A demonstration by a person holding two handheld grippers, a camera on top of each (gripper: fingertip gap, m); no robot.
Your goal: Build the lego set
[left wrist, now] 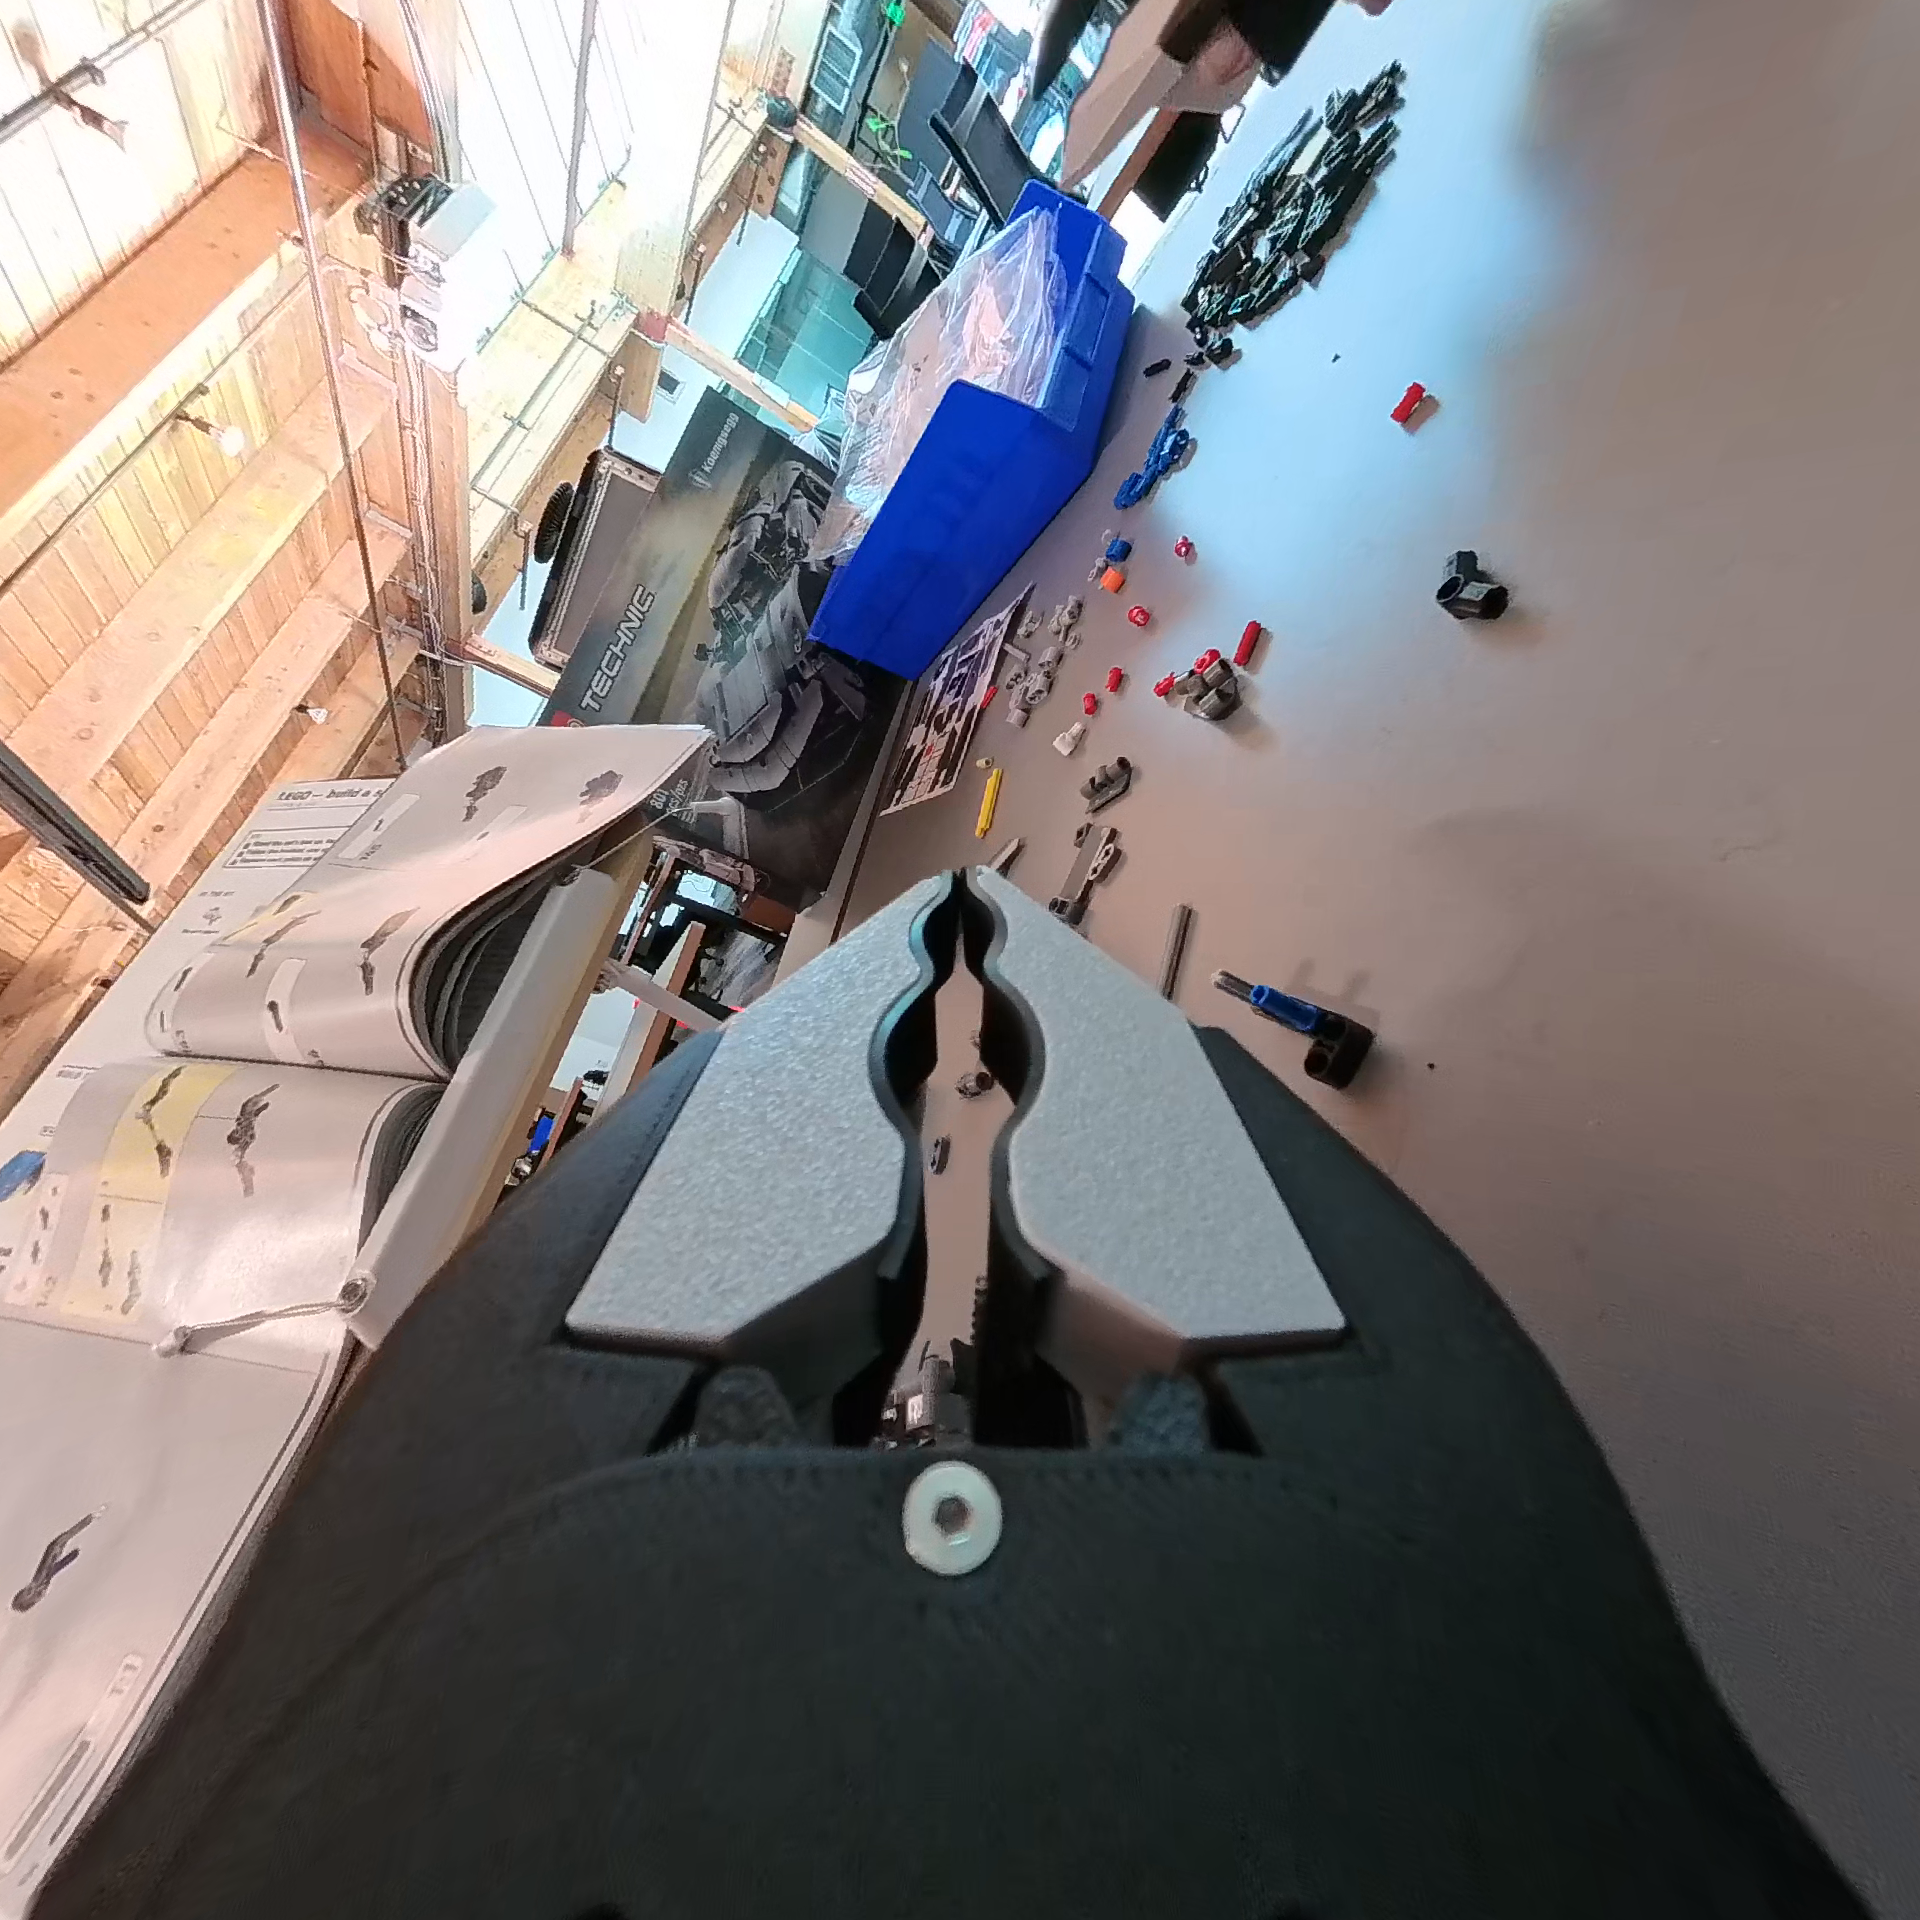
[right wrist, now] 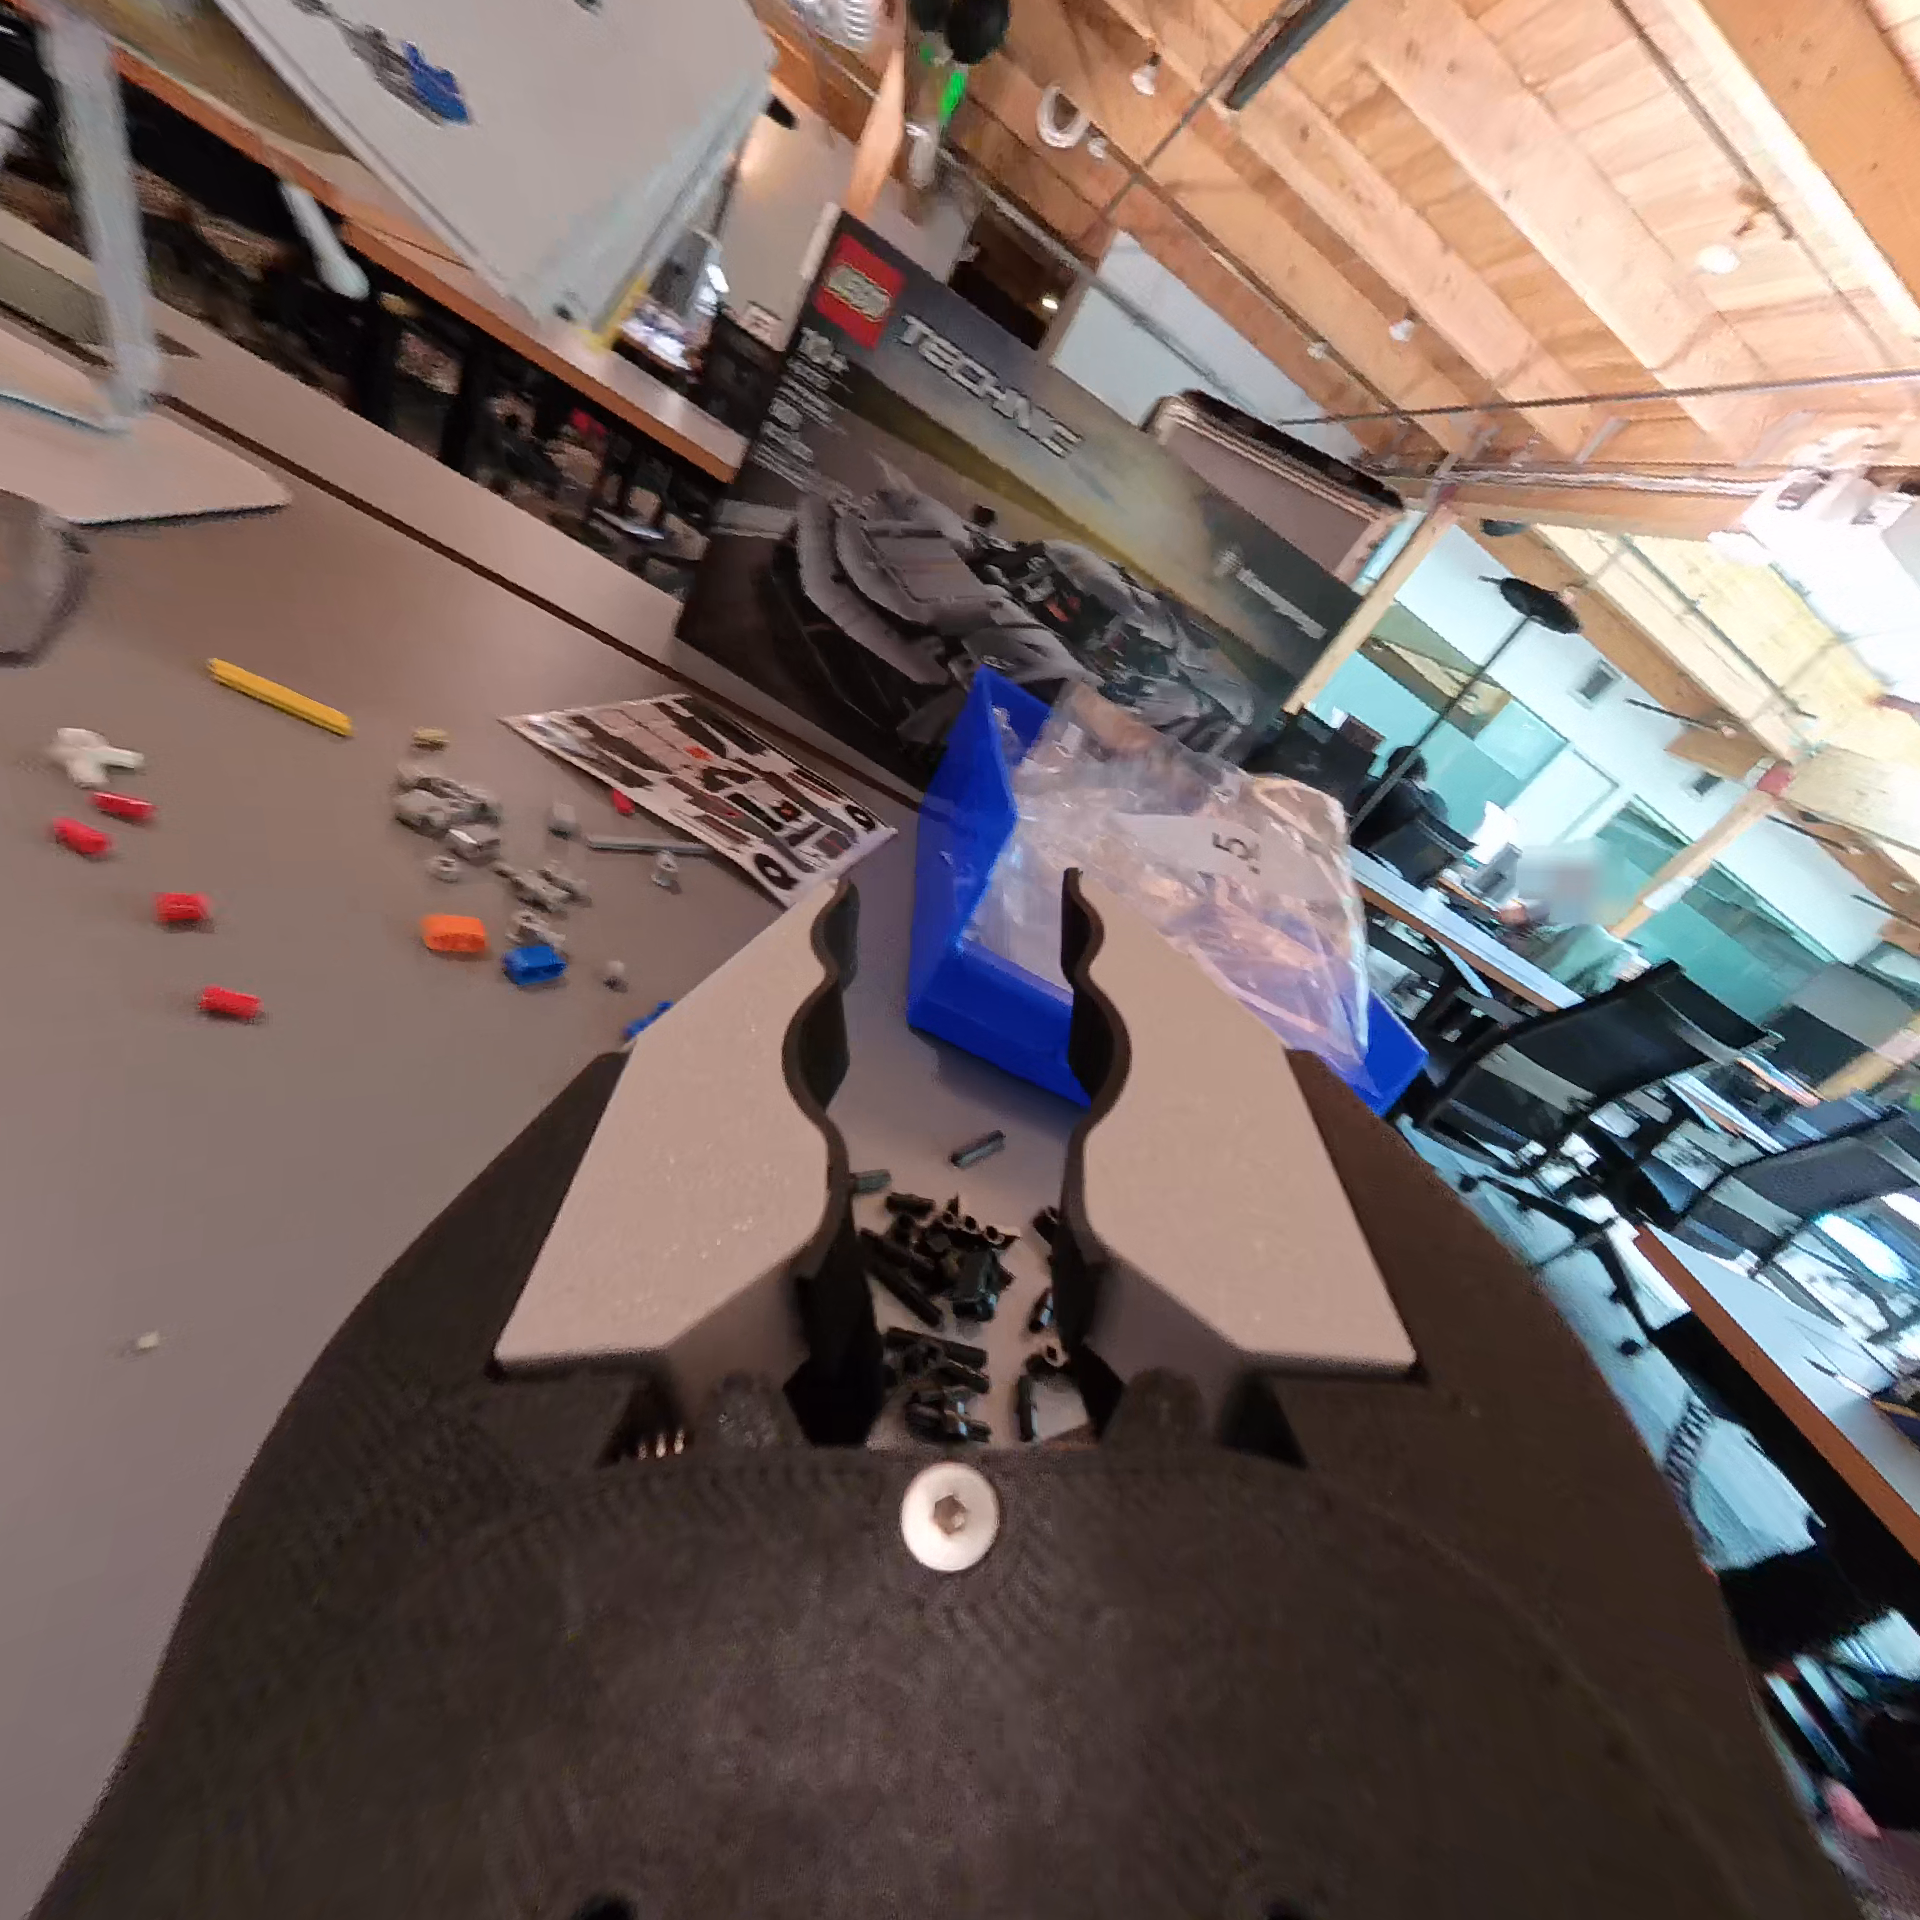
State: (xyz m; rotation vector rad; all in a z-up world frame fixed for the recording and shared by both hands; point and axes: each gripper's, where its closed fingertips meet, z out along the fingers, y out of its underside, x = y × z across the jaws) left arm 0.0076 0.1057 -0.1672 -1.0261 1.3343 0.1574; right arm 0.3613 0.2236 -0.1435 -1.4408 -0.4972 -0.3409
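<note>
Spanning frame beyond both claws: grey table (right wrist: 312, 1143). Blue bin (right wrist: 966, 997) just ahead of right gripper (right wrist: 961, 894), clear plastic bags (right wrist: 1174, 852) inside. Right gripper released, bare, above black pin pile (right wrist: 935, 1278). Left gripper (left wrist: 961, 883) clenched, bare; grey beam (left wrist: 1086, 878) nearest.

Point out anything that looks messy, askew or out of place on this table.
Small building parts lie scattered loose across the table: red pieces, a grey cluster, a black pile. Crumpled clear plastic bags spill over the blue bin. Nothing looks damaged.
</note>
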